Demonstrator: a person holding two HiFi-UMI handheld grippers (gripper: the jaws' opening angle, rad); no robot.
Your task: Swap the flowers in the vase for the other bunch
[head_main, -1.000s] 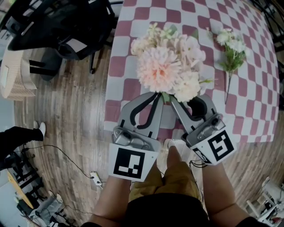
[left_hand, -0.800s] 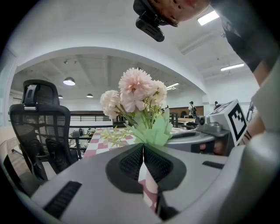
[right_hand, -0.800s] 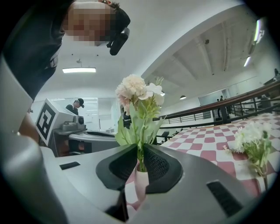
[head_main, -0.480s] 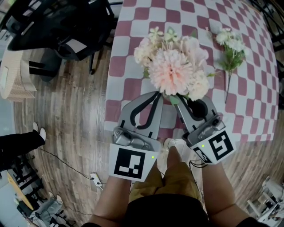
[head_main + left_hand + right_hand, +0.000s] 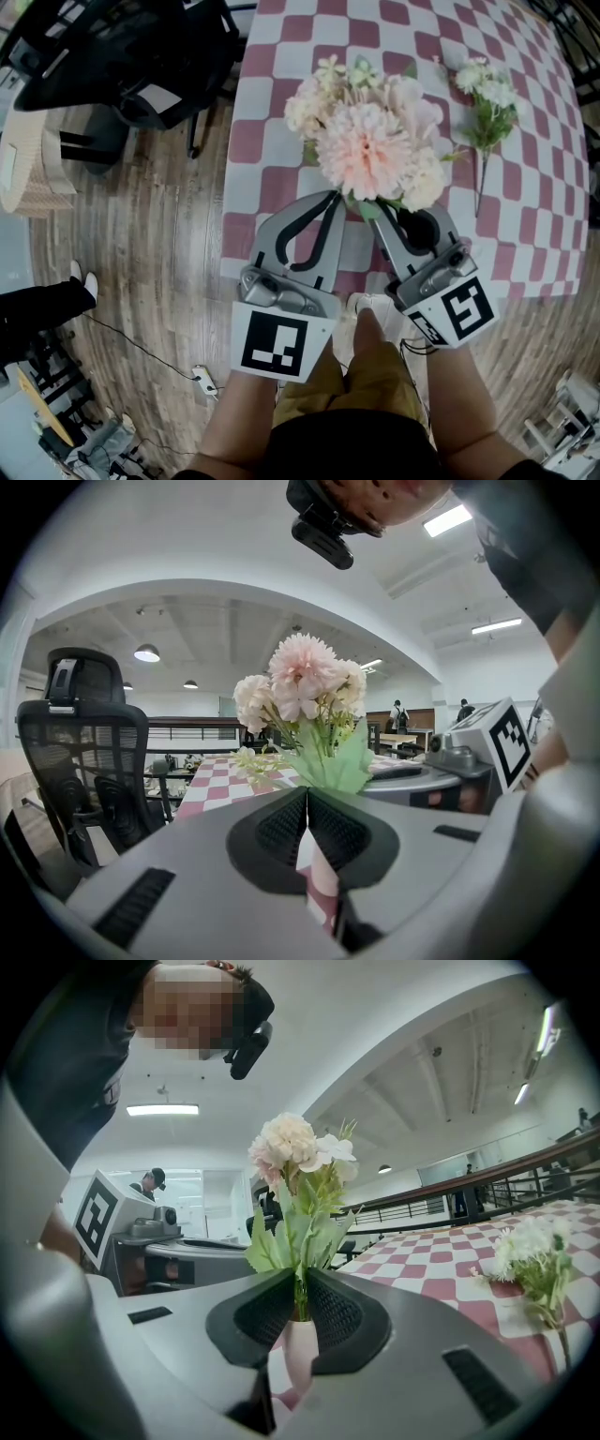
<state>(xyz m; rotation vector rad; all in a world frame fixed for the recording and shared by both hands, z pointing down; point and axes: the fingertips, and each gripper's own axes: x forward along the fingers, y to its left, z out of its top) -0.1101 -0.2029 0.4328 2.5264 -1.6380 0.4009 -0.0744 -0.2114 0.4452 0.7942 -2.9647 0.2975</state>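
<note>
Right fingers (image 5: 335,1313) tight around bouquet stems (image 5: 300,1290)

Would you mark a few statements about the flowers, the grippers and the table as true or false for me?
1. The right gripper is closed on the stems of the pink bouquet. True.
2. The white bunch lies on the wooden floor. False: it lies on the checked tablecloth, to the right of the bouquet.
3. The left gripper has its jaws spread wide apart. False: its jaws stand together.
4. A black office chair stands to the left of the table. True.
</note>
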